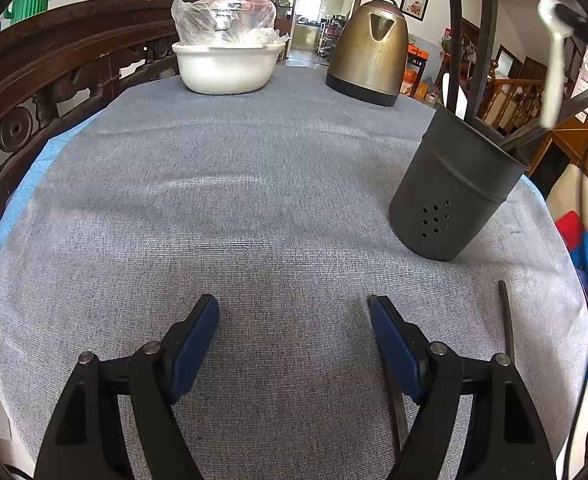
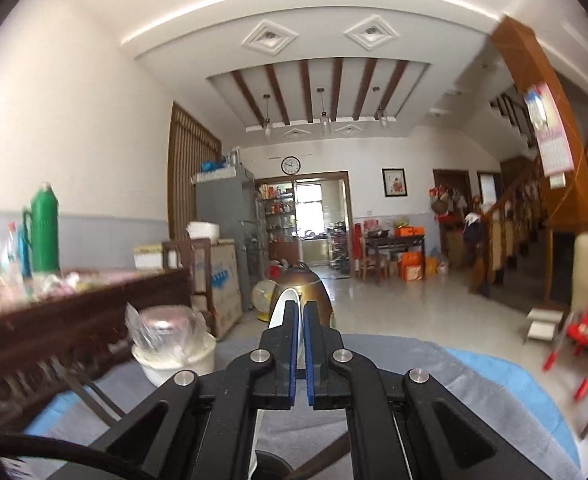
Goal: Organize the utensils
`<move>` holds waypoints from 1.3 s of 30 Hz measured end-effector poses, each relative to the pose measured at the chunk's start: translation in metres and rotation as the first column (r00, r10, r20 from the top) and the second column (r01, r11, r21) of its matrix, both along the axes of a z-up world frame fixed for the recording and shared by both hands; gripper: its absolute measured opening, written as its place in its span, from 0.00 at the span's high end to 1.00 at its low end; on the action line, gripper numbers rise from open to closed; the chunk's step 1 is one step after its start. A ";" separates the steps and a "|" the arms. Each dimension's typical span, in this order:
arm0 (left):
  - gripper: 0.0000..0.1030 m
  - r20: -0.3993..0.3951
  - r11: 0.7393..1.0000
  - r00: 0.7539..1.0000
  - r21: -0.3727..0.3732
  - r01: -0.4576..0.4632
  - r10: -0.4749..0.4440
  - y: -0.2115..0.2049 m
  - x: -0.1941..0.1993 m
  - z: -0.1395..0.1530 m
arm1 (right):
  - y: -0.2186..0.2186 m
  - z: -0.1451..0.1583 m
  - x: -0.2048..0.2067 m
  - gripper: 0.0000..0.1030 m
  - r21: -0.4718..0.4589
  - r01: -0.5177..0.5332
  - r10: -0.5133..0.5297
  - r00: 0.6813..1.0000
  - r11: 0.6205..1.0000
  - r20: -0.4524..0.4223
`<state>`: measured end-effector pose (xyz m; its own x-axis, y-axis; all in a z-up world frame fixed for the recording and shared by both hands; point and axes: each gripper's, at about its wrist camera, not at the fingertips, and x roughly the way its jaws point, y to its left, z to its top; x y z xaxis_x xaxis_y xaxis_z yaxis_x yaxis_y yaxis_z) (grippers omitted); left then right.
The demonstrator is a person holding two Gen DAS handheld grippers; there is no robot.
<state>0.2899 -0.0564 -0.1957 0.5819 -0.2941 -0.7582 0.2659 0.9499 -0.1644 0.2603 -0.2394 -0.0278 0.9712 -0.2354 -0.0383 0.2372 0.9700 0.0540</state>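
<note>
Grey woven cloth (image 1: 254, 200) is covering the worktop, with a blue layer peeking out along its left edge. Left tool (image 1: 294, 320) is hovering over the near edge, jaws standing wide apart, nothing between the blue pads.

Dark metal utensil holder (image 1: 453, 184) is sitting near the right edge, drain holes low on its wall; dark chopsticks (image 1: 549, 122) are leaning out over its rim. One loose chopstick (image 1: 506, 320) is lying flat on the cloth near the right edge, between the holder and the near edge.

Right tool (image 2: 301, 312) is pointing out level across the room, jaws clamped tight on a white spoon (image 2: 284, 304). Left wrist view is showing that spoon (image 1: 553, 60) hanging in the air above the holder, not touching it; the grip itself is blurred there.

Brass-coloured kettle (image 1: 369, 52) is standing at the far edge. White bowl (image 1: 226, 66) with a plastic-wrapped dish (image 1: 222, 20) on top is sitting near the far-left corner.
</note>
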 end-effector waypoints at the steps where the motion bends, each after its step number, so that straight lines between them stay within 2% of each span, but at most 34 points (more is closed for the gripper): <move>1: 0.23 0.000 1.000 1.000 -0.002 0.000 0.000 0.000 0.000 0.000 | 0.004 -0.004 0.006 0.97 -0.018 0.011 -0.011 1.000 1.000 -0.006; 7: 0.23 -0.001 1.000 1.000 -0.027 0.000 0.000 0.004 -0.001 0.000 | 0.028 -0.027 0.035 0.97 -0.132 0.033 -0.041 0.997 0.991 -0.062; 13: 0.23 -0.001 0.999 1.000 -0.033 0.000 0.000 0.004 -0.002 0.001 | 0.032 -0.042 0.037 0.97 -0.127 -0.012 -0.005 0.991 0.992 -0.132; 23: 0.23 0.000 1.000 1.000 -0.015 0.000 0.000 0.003 -0.001 0.000 | 0.015 -0.045 -0.003 0.94 -0.020 -0.108 0.100 0.962 0.994 -0.253; 27: 0.23 0.001 1.000 1.000 -0.008 -0.002 0.002 0.002 -0.002 0.000 | 0.007 -0.046 -0.022 0.94 0.039 -0.123 0.128 0.957 0.992 -0.259; 34: 0.23 0.001 1.000 1.000 0.010 -0.008 0.008 0.000 -0.002 0.000 | -0.008 -0.045 -0.059 0.94 0.047 -0.090 0.099 0.959 0.995 -0.265; 39: 0.23 0.003 0.999 1.000 0.031 -0.009 0.009 -0.003 -0.002 0.000 | -0.029 -0.058 -0.081 0.94 0.115 -0.071 0.104 0.944 0.991 -0.315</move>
